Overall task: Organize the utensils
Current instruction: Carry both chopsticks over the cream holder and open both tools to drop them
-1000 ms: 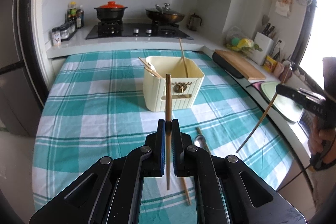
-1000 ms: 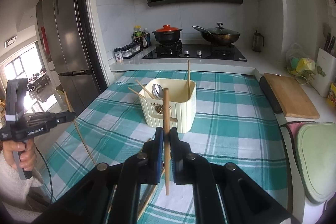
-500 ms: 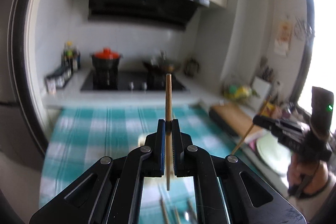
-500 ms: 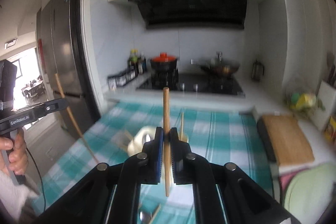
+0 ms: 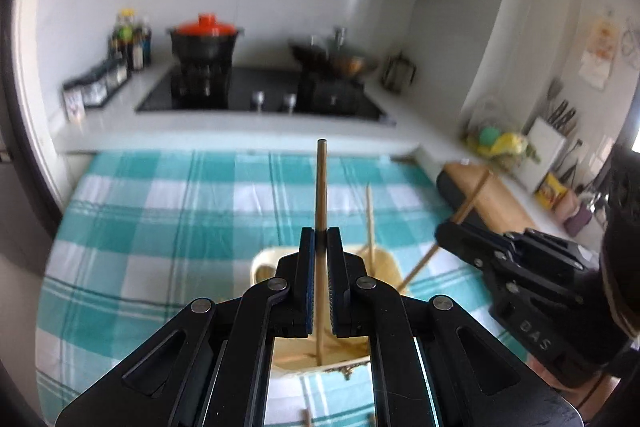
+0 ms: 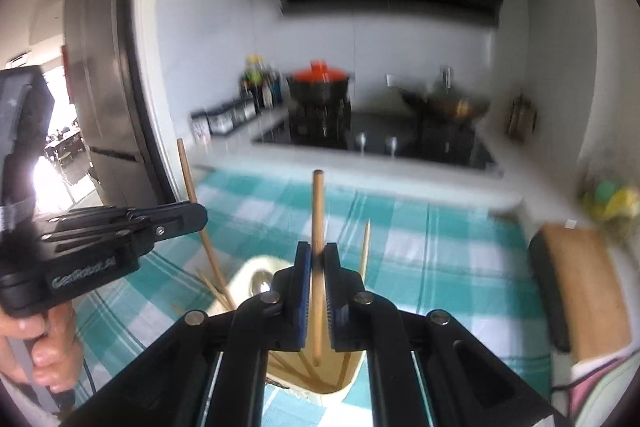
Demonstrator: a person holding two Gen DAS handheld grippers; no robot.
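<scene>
My left gripper (image 5: 321,239) is shut on a wooden chopstick (image 5: 321,187), held upright, its lower end inside the cream utensil holder (image 5: 264,267). My right gripper (image 6: 316,255) is shut on another wooden chopstick (image 6: 318,211), also upright, its lower end over the holder's opening (image 6: 256,269). Each gripper shows in the other's view: the right one (image 5: 452,231) at the holder's right, the left one (image 6: 192,217) at its left. The holder holds several chopsticks and a spoon (image 6: 262,283). Two more utensil tips (image 5: 306,415) lie on the cloth below the holder.
The holder stands on a teal checked tablecloth (image 5: 160,219). Behind it is a counter with a hob, a red-lidded pot (image 5: 204,39) and a wok (image 5: 340,61). A wooden cutting board (image 6: 588,287) lies at the right, a fridge (image 6: 100,87) at the left.
Both grippers rose and then came forward over the holder, each still gripping its chopstick. The two grippers now stand close together above the holder's opening.
</scene>
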